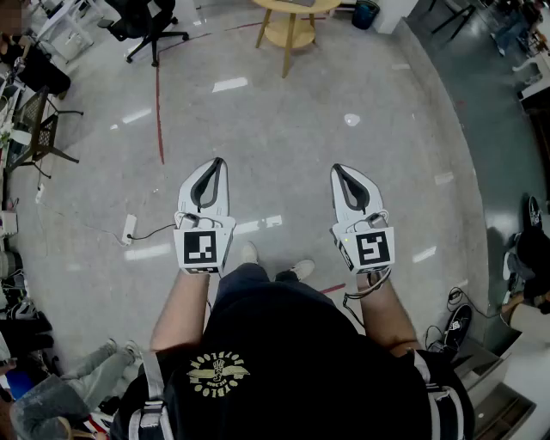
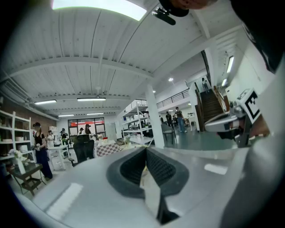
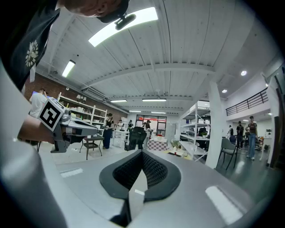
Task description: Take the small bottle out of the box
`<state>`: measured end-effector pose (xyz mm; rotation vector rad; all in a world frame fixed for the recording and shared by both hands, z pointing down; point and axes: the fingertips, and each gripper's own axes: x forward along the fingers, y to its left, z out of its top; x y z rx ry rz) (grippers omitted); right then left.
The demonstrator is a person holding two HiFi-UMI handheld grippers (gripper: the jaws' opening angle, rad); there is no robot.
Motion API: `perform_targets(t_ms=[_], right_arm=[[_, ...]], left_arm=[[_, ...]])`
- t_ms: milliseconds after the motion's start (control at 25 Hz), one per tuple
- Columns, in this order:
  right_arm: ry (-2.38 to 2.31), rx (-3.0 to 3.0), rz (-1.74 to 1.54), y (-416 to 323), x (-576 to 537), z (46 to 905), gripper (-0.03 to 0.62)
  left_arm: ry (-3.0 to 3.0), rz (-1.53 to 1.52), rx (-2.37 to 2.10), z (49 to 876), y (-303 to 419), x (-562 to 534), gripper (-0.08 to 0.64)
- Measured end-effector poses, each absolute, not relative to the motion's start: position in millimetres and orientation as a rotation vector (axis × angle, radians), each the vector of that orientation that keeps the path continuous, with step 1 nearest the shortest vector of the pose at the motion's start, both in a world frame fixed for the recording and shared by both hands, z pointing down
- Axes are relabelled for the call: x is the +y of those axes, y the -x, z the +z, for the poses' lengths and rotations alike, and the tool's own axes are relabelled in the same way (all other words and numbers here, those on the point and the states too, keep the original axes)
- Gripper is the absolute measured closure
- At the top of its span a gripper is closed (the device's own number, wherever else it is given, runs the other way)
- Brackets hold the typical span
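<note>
Neither a box nor a small bottle shows in any view. In the head view I hold both grippers level at waist height over a bare shiny floor. My left gripper [image 1: 219, 161] has its jaws closed together with nothing between them, and its own view shows the black pads meeting at the tip [image 2: 145, 149]. My right gripper [image 1: 336, 168] is likewise shut and empty [image 3: 141, 152]. Each gripper view catches the other gripper off to the side: the right one [image 2: 231, 121] and the left one [image 3: 71, 127].
A round wooden table [image 1: 292, 21] and a black office chair [image 1: 148, 26] stand far ahead. A red line [image 1: 158, 112] runs along the floor and a power strip [image 1: 129, 228] lies to the left. Shelving [image 3: 196, 129] and several people stand in the hall.
</note>
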<state>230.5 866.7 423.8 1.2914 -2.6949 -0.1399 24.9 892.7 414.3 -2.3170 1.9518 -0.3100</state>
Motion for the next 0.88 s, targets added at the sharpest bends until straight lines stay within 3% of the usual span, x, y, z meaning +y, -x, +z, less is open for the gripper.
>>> perform_targets(t_ms=[880], right_arm=[[-1.365, -2.689, -0.026, -151.9, 880.3, 389.3, 0.582]], left_arm=[[2.458, -0.238, 1.875, 417.0, 87.7, 893.5, 0.56]])
